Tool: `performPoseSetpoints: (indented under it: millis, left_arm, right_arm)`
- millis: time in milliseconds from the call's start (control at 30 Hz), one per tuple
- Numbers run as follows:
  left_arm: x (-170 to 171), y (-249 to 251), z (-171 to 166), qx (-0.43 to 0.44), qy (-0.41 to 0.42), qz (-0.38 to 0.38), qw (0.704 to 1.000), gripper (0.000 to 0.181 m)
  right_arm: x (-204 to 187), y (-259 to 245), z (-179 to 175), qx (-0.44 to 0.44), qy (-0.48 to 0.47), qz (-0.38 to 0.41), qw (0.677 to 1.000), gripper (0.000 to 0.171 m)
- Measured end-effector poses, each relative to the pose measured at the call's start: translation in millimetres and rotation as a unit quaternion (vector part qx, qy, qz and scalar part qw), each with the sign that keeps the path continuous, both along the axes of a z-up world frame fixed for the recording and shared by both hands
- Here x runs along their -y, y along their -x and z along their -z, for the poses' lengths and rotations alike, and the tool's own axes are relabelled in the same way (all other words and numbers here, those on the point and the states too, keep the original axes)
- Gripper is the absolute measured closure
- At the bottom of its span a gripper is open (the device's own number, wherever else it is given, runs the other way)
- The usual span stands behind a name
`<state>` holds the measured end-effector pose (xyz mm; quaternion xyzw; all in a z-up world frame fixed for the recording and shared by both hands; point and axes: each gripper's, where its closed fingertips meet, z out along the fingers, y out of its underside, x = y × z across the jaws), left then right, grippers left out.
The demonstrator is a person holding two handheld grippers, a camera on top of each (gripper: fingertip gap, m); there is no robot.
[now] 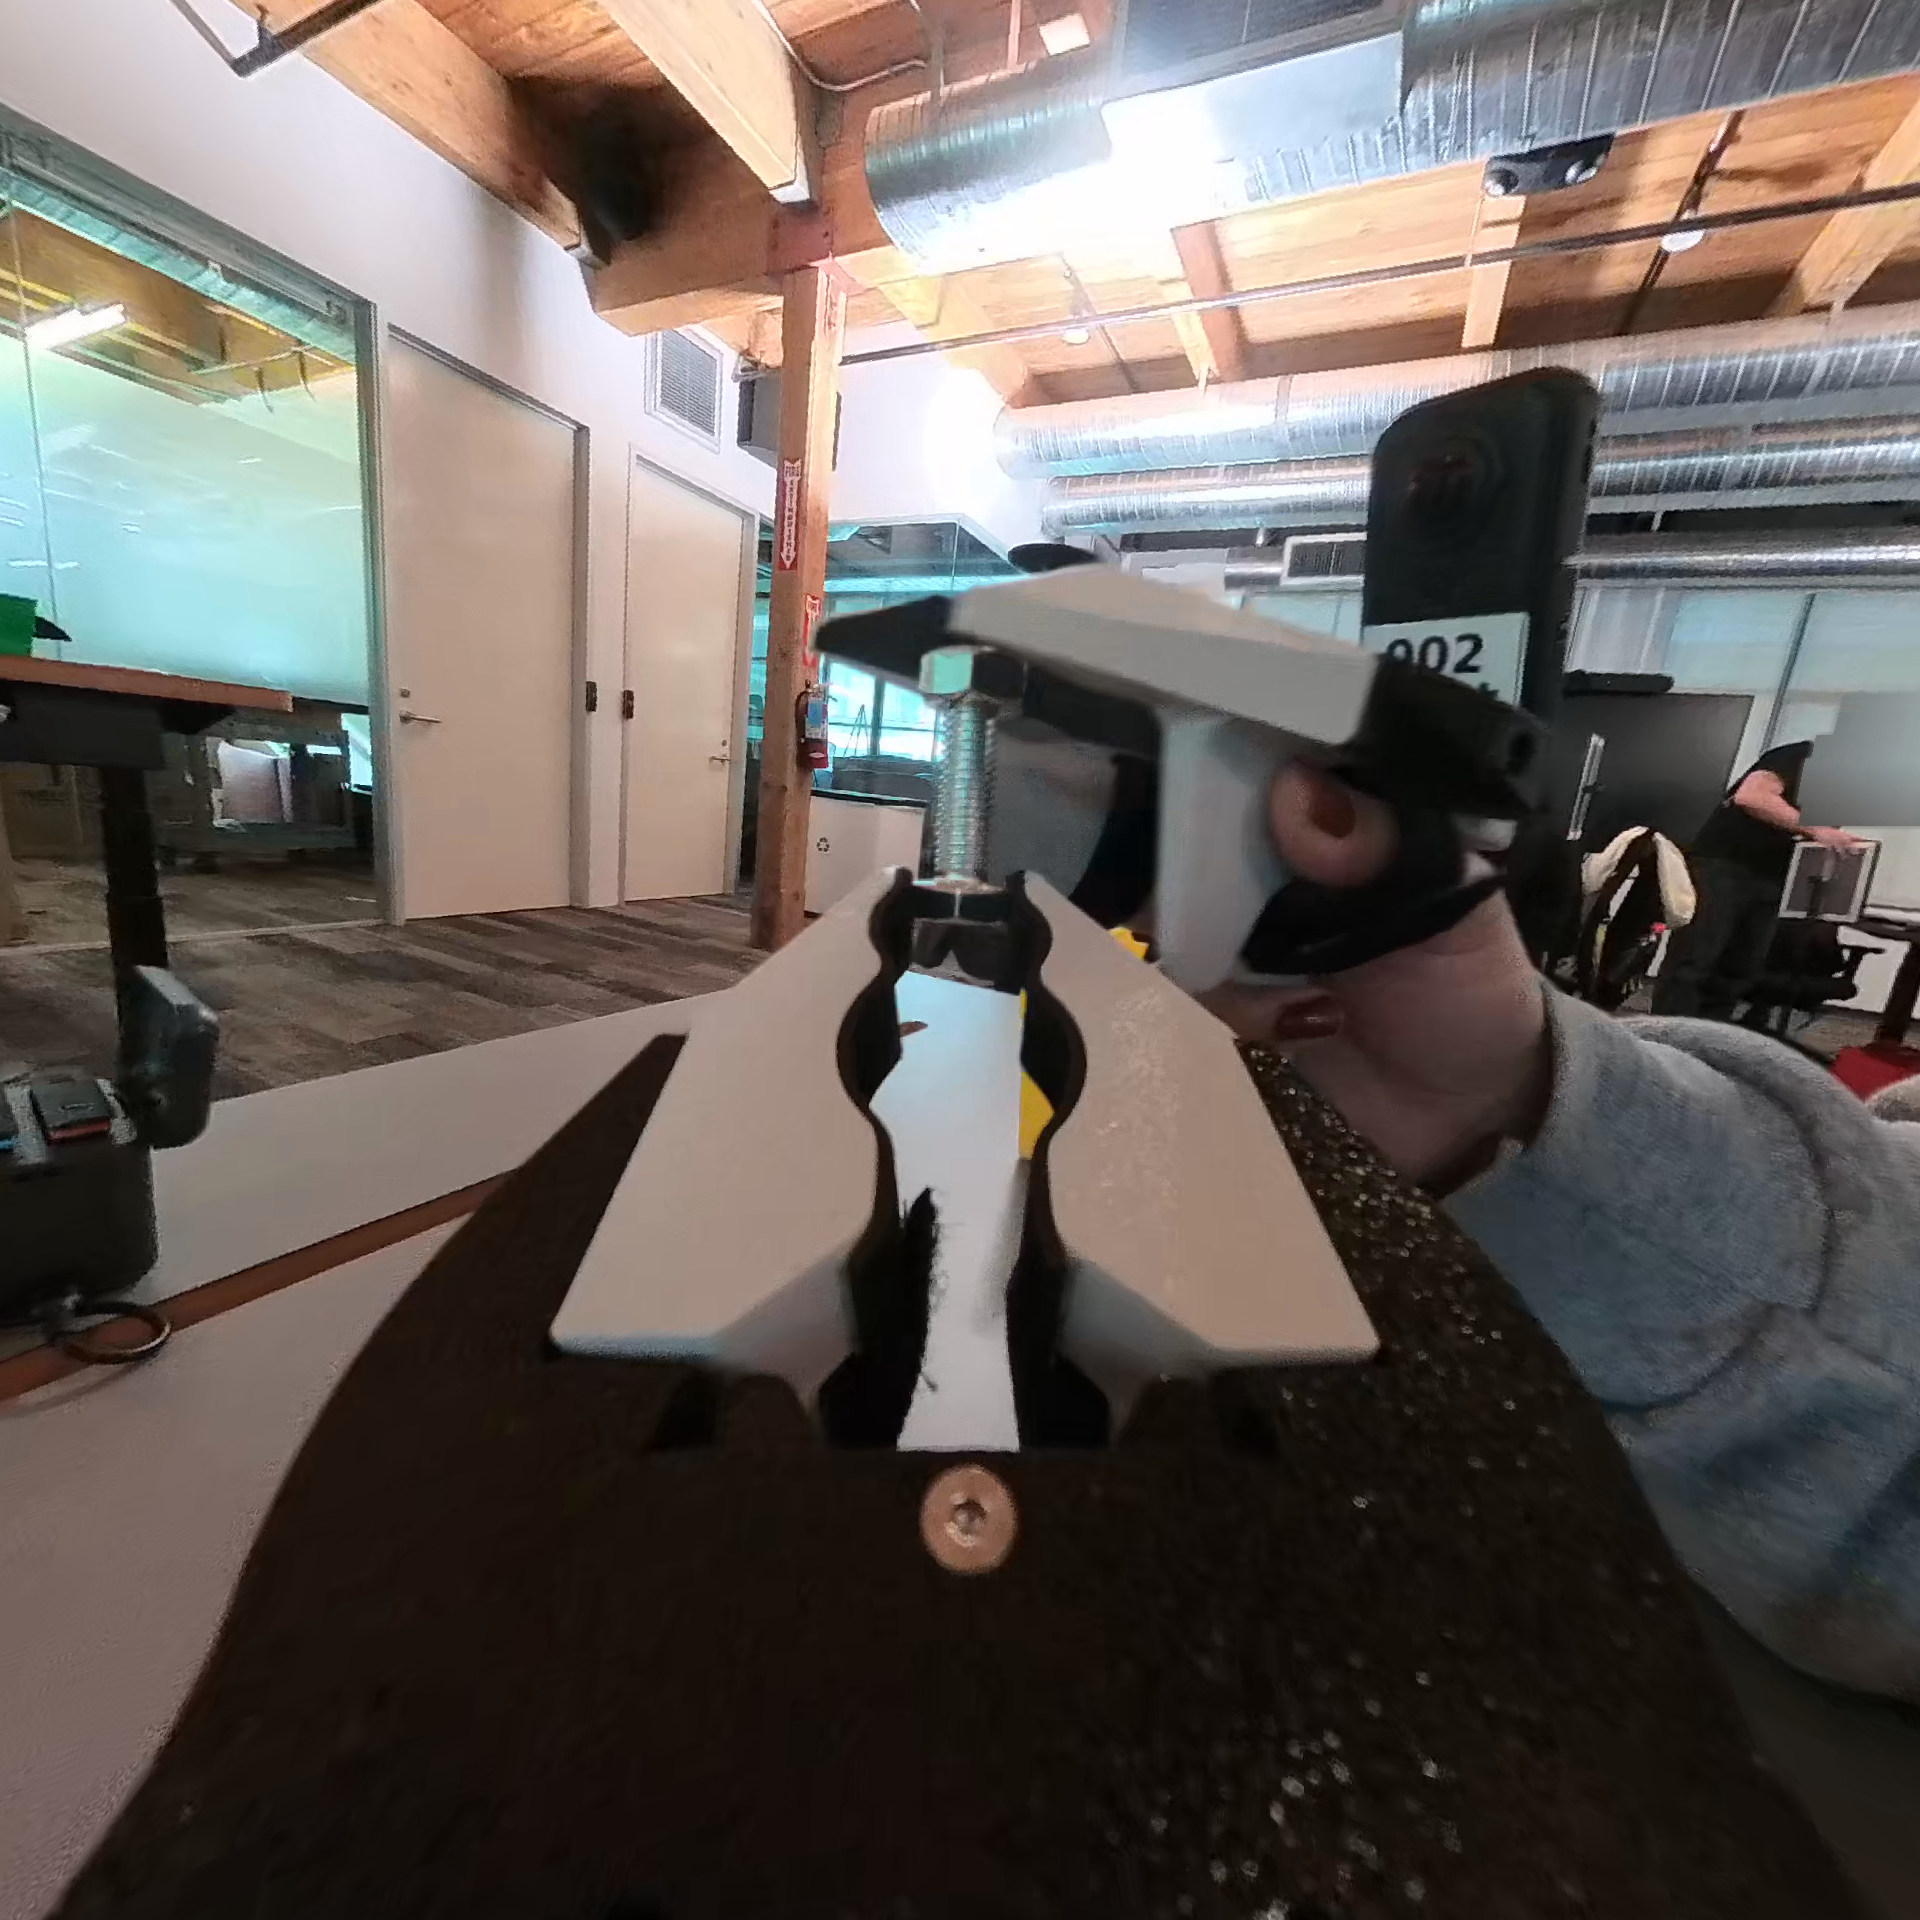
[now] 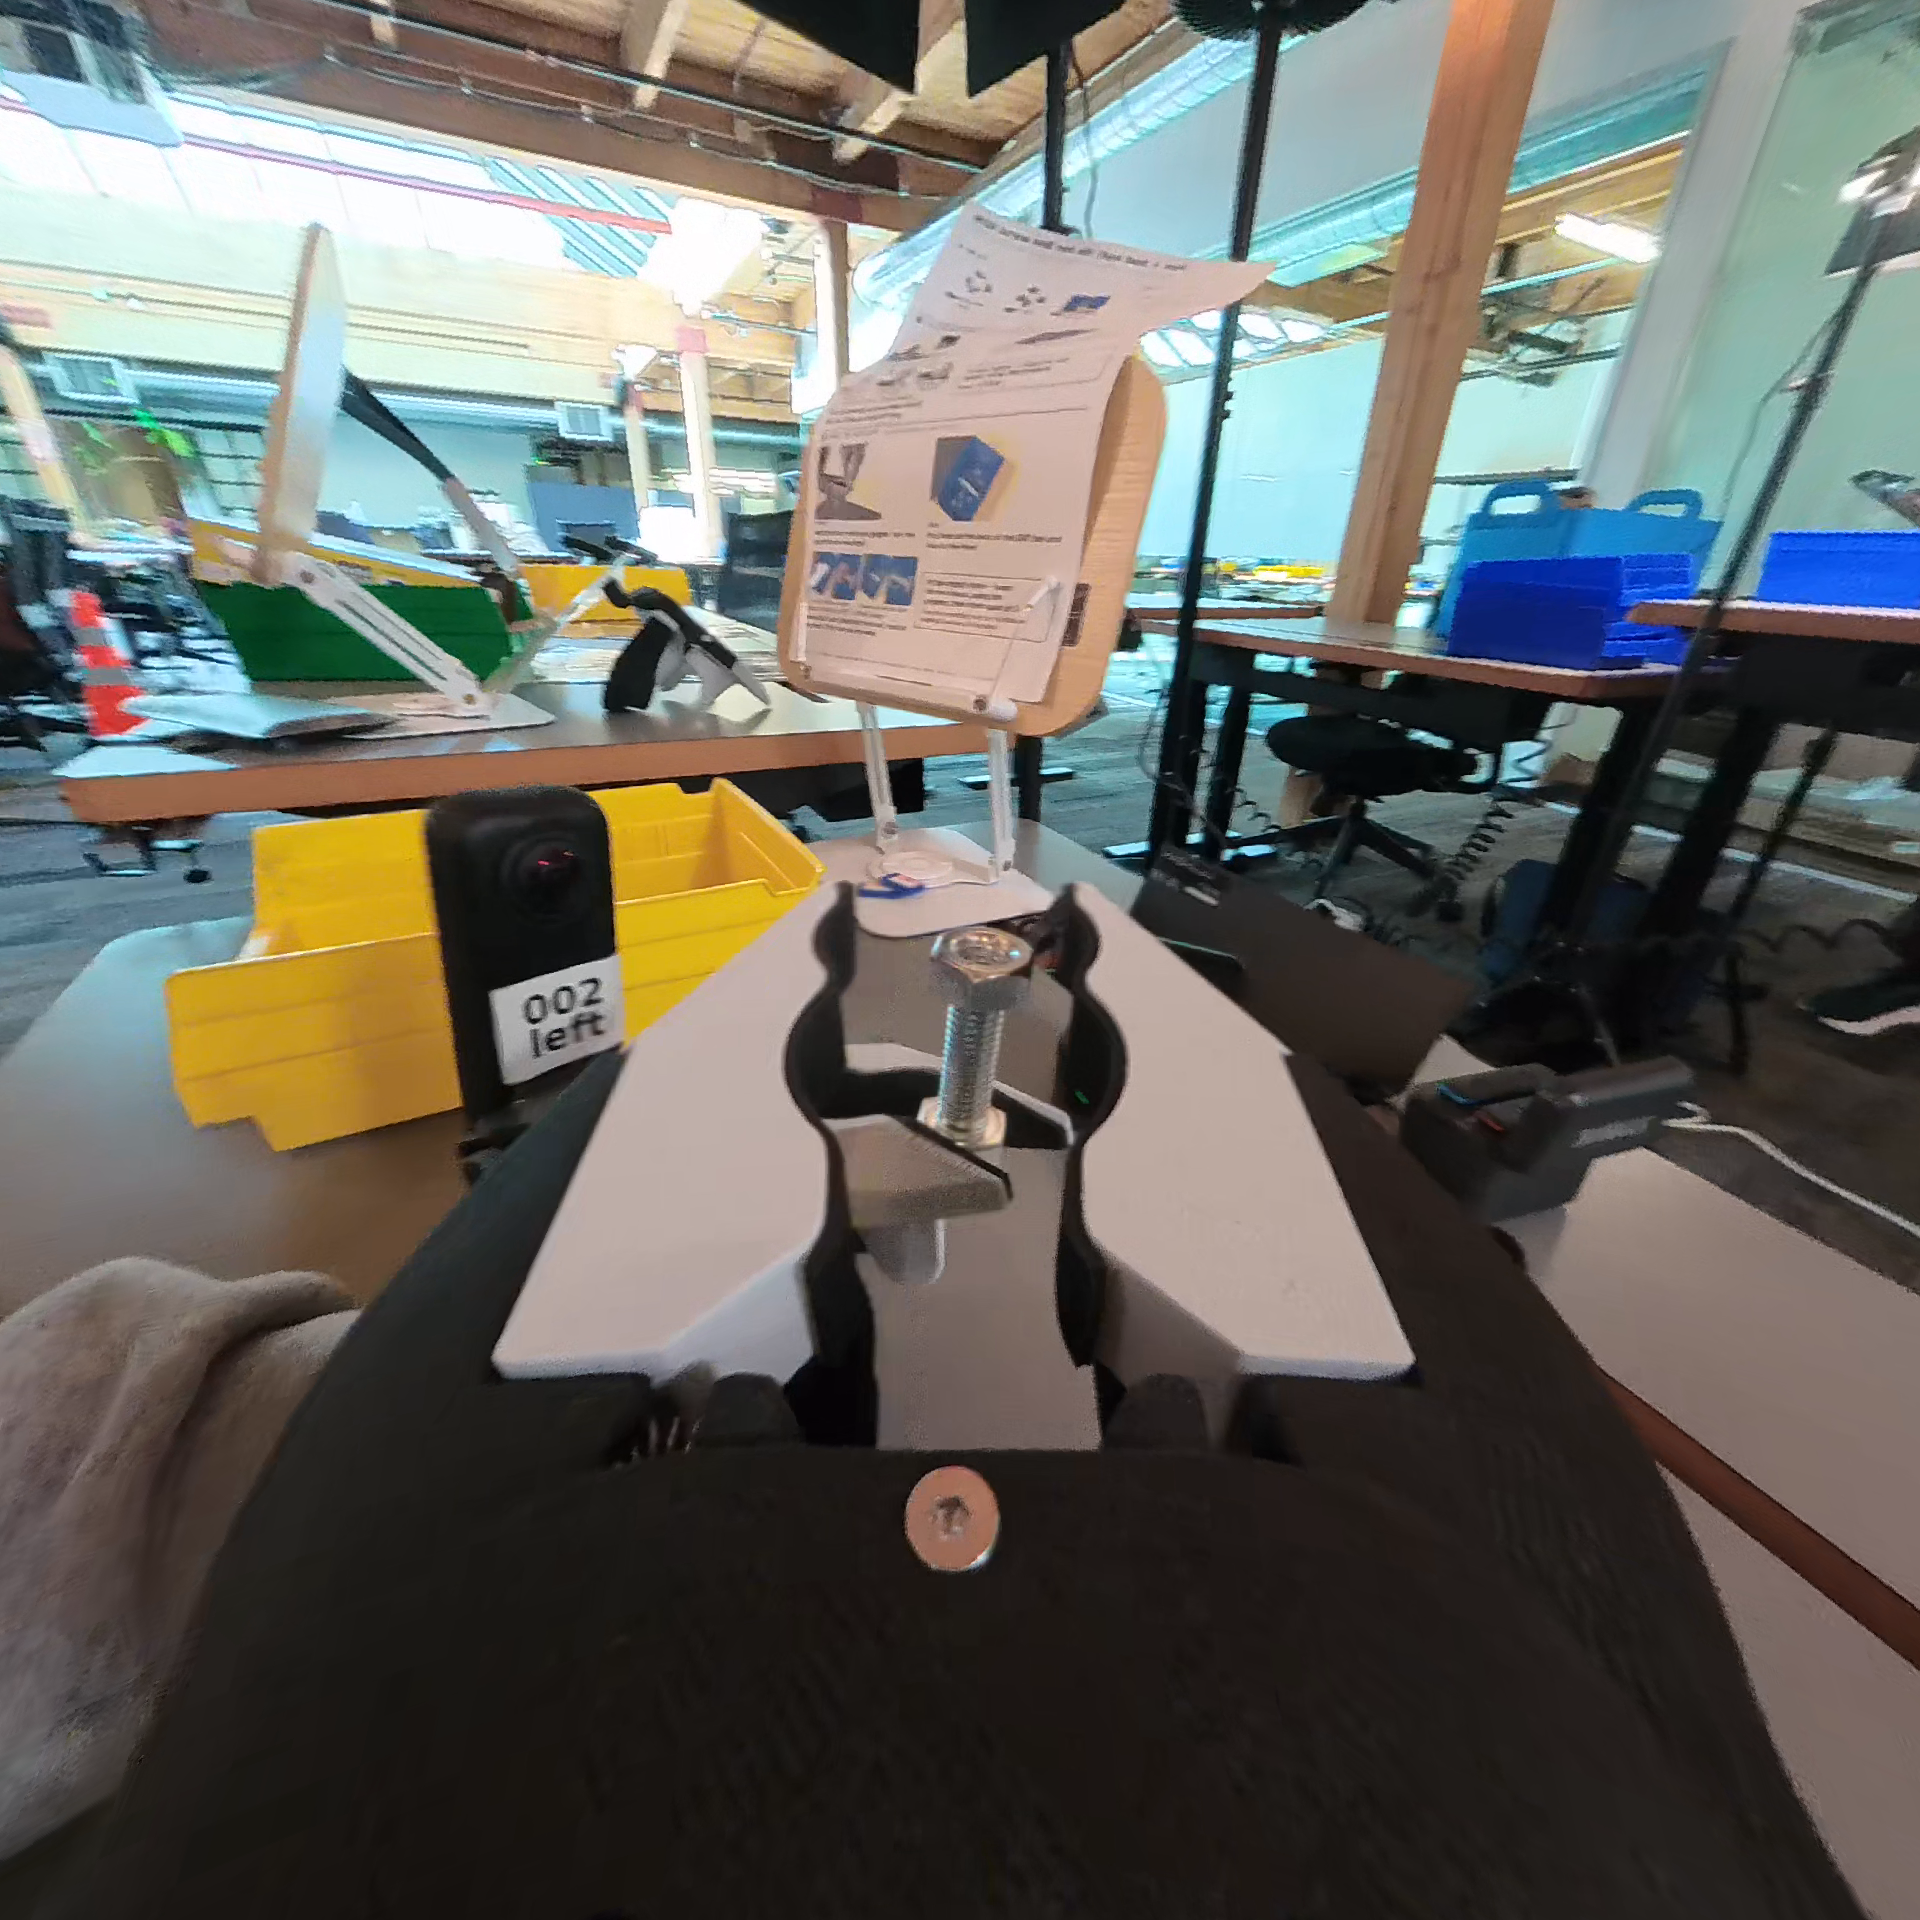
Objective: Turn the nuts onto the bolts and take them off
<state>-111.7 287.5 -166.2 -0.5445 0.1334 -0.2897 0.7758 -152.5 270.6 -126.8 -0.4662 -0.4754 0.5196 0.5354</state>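
Right wrist view: right gripper (image 2: 961,961) is clamping the nut (image 2: 975,958) atop the upright bolt (image 2: 968,1060), left gripper (image 2: 951,1138) is pinching its head below, yellow bin (image 2: 343,977) and document stand (image 2: 966,561) are standing behind.

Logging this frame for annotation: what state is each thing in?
bolt: upright, lower end held by the left gripper.
nut: on the bolt's top end.
left gripper: shut on the bolt.
right gripper: around the nut, grip unclear.
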Motion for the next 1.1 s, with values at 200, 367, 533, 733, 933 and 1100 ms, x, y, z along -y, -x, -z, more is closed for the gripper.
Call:
performPoseSetpoints:
  millis: [200, 367, 533, 733, 933, 1100]
  left_arm:
    - [3, -3, 1, -0.01, 0.003, 0.024, 1.0, 0.165]
    - [-1, 6, 2, 0.003, 0.013, 0.005, 1.0, 0.165]
    - [0, 12, 1, 0.024, 0.015, 0.016, 0.999, 0.166]
    - [-2, 3, 4, 0.02, 0.02, 0.028, 0.999, 0.165]
    - [0, 15, 3, 0.029, 0.021, 0.022, 0.999, 0.166]
    - [-1, -5, 6, 0.009, 0.024, 0.051, 0.998, 0.165]
  right_arm:
    - [16, -2, 9, 0.053, 0.001, -0.074, 0.996, 0.105]
    - [22, -5, 12, 0.068, -0.011, -0.093, 0.993, 0.099]
    - [16, -8, 7, 0.05, 0.004, -0.087, 0.995, 0.098]
    - [25, -4, 10, 0.054, -0.006, -0.103, 0.993, 0.088]
    - [20, -9, 8, 0.049, 0.003, -0.103, 0.994, 0.088]
    - [28, -6, 10, 0.053, 0.002, -0.118, 0.992, 0.084]
